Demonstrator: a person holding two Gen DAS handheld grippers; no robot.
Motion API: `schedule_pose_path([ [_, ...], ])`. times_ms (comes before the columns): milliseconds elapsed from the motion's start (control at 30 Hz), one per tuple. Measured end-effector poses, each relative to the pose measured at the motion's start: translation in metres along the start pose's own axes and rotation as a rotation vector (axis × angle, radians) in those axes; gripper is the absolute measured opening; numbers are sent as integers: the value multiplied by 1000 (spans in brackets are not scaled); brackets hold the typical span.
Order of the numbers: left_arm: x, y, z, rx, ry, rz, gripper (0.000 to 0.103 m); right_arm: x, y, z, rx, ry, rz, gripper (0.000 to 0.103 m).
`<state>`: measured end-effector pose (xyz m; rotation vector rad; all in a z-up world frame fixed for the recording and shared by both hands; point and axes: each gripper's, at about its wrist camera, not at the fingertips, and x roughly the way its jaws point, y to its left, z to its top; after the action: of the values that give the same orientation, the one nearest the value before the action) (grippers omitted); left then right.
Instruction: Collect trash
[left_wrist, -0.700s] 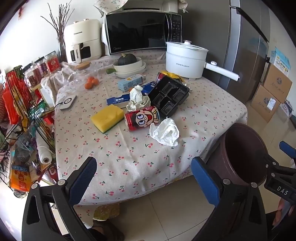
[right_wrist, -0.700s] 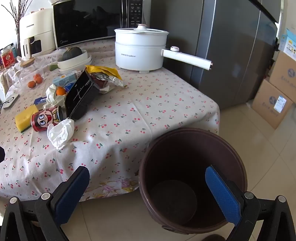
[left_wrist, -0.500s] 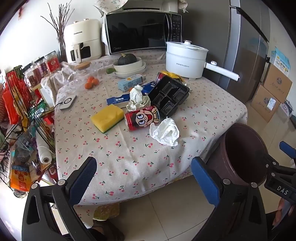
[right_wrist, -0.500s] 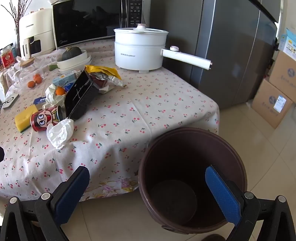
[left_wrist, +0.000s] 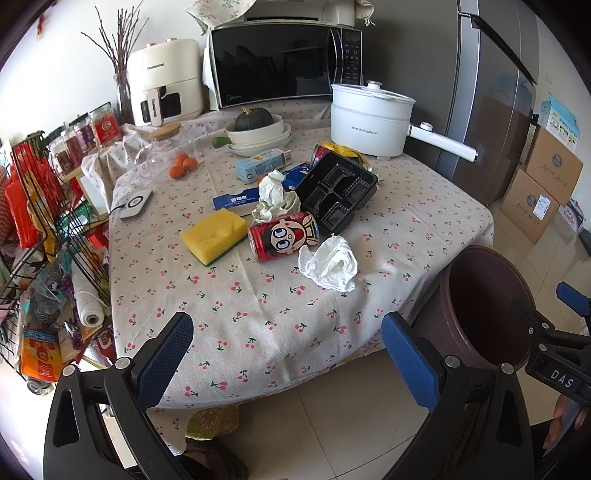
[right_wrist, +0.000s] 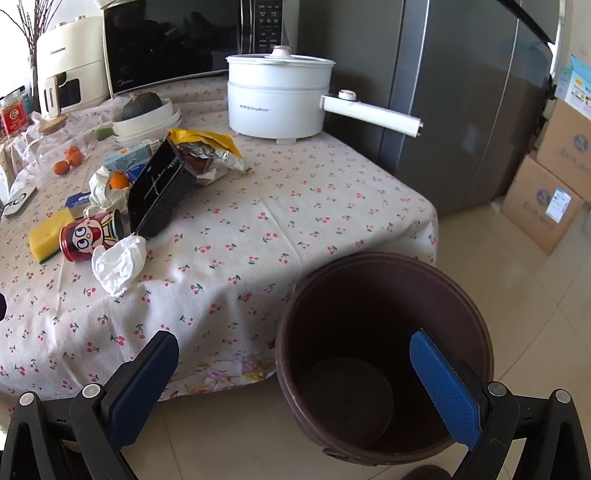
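1. The desk (left_wrist: 424, 221), under a cherry-print cloth, spreads out ahead of the left claw (left_wrist: 286, 354) and ahead and to the left of the right claw (right_wrist: 293, 373).
2. The brown bin (right_wrist: 384, 280) stands on the tiled floor against the desk's near corner, directly ahead of the right claw and below it; its inside looks bare. From the left claw it sits off to the right.
3. The white pot (left_wrist: 369, 118) with its long handle stands far ahead of both claws, at the back of the desk.
4. The black tray (left_wrist: 336, 192) lies tilted ahead of the left claw, beyond the can.
5. The yellow sponge (left_wrist: 214, 234) lies ahead of the left claw and slightly left, just beside the can.
6. The red can (left_wrist: 282, 236) lies on its side straight ahead of the left claw, touching the black tray.
7. The white crumpled tissue (left_wrist: 330, 264) is the trash nearest the left claw, just this side of the can; from the right claw it is ahead and far to the left.
8. A second crumpled paper (left_wrist: 273, 195) sits just behind the can.
9. Both claws are released, jaws spread wide, nothing between the blue pads, each tilted downward.
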<state>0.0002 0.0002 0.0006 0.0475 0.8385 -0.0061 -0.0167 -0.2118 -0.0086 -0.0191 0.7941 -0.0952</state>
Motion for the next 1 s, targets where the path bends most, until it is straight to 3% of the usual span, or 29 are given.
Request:
schedule_pose_path([
  [1000,0,0,0,0,0,0,103,2,-1,-1,1,4,1,103],
])
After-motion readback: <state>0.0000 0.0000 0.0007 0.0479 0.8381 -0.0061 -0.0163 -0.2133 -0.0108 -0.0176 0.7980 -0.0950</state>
